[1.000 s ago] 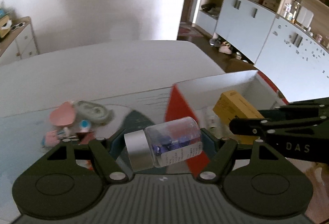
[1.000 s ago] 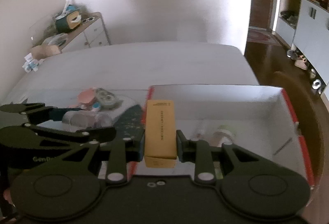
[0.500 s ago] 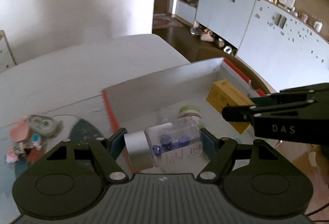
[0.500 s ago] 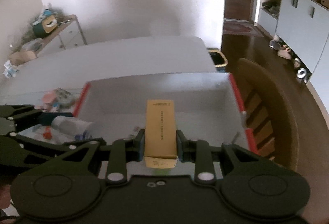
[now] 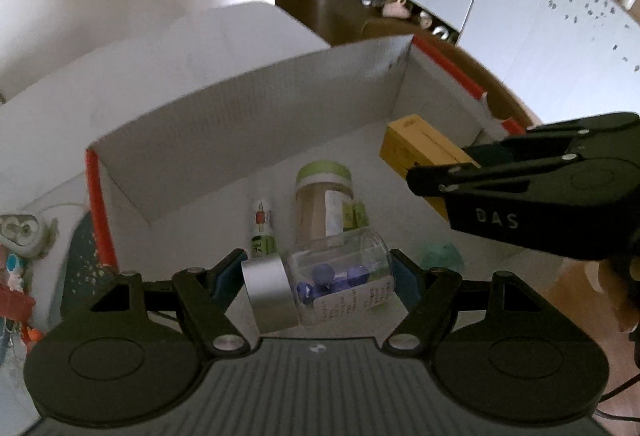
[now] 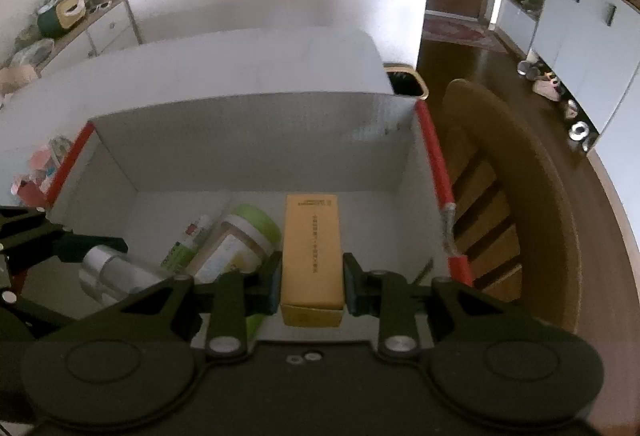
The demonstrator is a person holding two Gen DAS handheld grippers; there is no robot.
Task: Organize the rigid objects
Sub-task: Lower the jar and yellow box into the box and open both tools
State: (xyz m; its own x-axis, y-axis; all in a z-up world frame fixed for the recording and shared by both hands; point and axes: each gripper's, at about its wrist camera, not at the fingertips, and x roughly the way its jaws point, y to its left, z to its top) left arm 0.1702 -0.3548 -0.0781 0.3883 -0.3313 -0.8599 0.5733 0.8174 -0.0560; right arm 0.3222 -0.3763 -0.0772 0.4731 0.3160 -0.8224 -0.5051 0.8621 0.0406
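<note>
A clear jar (image 5: 340,286) with a silver cap and blue beads inside lies sideways above the box (image 5: 248,116), a white carton with red edges. A yellow carton (image 6: 312,256) points lengthwise into it. On the box floor lie a green-lidded jar (image 5: 324,200) and, just beside it, a small tube (image 5: 262,228).

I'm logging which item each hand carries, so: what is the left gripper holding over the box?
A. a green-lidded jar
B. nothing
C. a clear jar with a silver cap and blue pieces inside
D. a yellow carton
C: in the left wrist view the left gripper is clamped on the clear jar, silver cap to the left and blue pieces inside, above the white box.
</note>
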